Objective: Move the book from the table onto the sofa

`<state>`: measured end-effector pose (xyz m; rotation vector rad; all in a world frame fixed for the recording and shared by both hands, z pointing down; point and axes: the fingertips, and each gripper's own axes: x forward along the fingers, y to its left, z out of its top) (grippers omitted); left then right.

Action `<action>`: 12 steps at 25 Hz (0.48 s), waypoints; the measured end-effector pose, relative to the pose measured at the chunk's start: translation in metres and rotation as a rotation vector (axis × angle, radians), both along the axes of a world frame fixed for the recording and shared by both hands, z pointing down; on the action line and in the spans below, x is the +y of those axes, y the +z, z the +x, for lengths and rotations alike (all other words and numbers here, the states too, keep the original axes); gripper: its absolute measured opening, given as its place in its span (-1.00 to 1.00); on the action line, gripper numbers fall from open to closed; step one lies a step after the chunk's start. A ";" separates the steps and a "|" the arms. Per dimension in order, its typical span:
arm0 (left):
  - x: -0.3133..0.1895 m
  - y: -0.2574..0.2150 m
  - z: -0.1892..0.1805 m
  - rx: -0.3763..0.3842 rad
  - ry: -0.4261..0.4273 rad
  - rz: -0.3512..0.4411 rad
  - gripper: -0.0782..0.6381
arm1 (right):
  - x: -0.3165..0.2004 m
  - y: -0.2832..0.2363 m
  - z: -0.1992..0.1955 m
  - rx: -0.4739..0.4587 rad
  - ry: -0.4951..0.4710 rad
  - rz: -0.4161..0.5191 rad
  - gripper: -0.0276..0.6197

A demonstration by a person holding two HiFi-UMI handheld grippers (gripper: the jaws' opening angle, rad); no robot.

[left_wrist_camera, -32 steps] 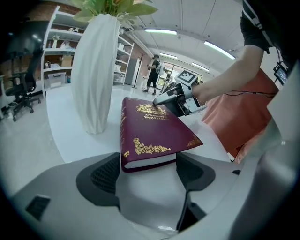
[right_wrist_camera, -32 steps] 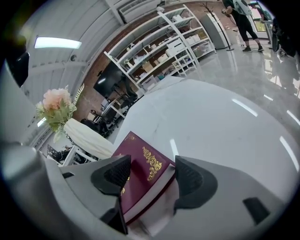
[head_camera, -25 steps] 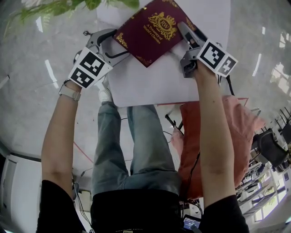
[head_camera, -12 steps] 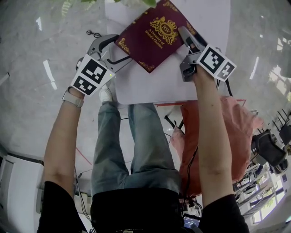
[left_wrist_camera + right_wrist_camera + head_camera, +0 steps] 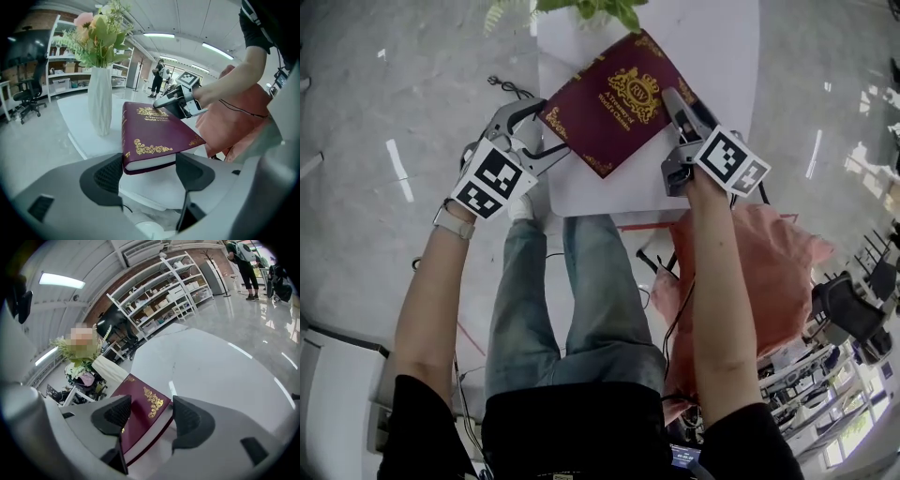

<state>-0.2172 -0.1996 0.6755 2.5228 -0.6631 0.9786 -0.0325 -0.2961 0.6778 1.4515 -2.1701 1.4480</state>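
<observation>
A maroon book (image 5: 614, 103) with gold ornaments is held between both grippers over the white table (image 5: 712, 56). My left gripper (image 5: 548, 127) is shut on its near left corner. In the left gripper view both pads touch the book's end (image 5: 150, 133), and the left gripper (image 5: 149, 171) spans it. My right gripper (image 5: 675, 103) is shut on the right edge. In the right gripper view the book (image 5: 138, 413) sits between the jaws of the right gripper (image 5: 150, 416), one pad on the cover. The book's low corner hangs near the table's near edge.
A white vase (image 5: 101, 105) with flowers stands on the table's far left; its greenery (image 5: 591, 9) shows at the top of the head view. A salmon-pink soft seat (image 5: 769, 272) lies to my right on the floor. Cables (image 5: 652, 253) trail beside my legs.
The book and both grippers have come toward the table's near edge, closer to me. Both grips stay the same.
</observation>
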 end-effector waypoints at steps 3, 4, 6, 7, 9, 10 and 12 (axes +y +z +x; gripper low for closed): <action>0.001 0.010 0.002 0.021 0.013 0.010 0.23 | 0.002 0.002 0.005 0.049 0.004 0.027 -0.01; 0.001 0.014 0.002 0.029 0.015 0.010 0.23 | 0.001 0.002 0.005 0.068 0.003 0.036 -0.01; -0.001 0.021 0.002 0.034 0.022 0.004 0.23 | 0.000 0.004 0.006 0.085 0.005 0.043 -0.01; -0.002 0.023 0.003 0.034 0.025 -0.002 0.23 | 0.000 0.006 0.007 0.084 0.010 0.042 -0.01; -0.002 0.026 0.004 0.041 0.026 -0.014 0.23 | 0.002 0.011 0.008 0.062 0.033 0.032 -0.01; -0.002 0.026 0.004 0.049 0.026 -0.016 0.23 | 0.003 0.013 0.008 0.049 0.044 0.028 -0.01; -0.002 0.026 0.004 0.062 0.025 -0.011 0.23 | 0.003 0.016 0.007 0.036 0.053 0.026 -0.01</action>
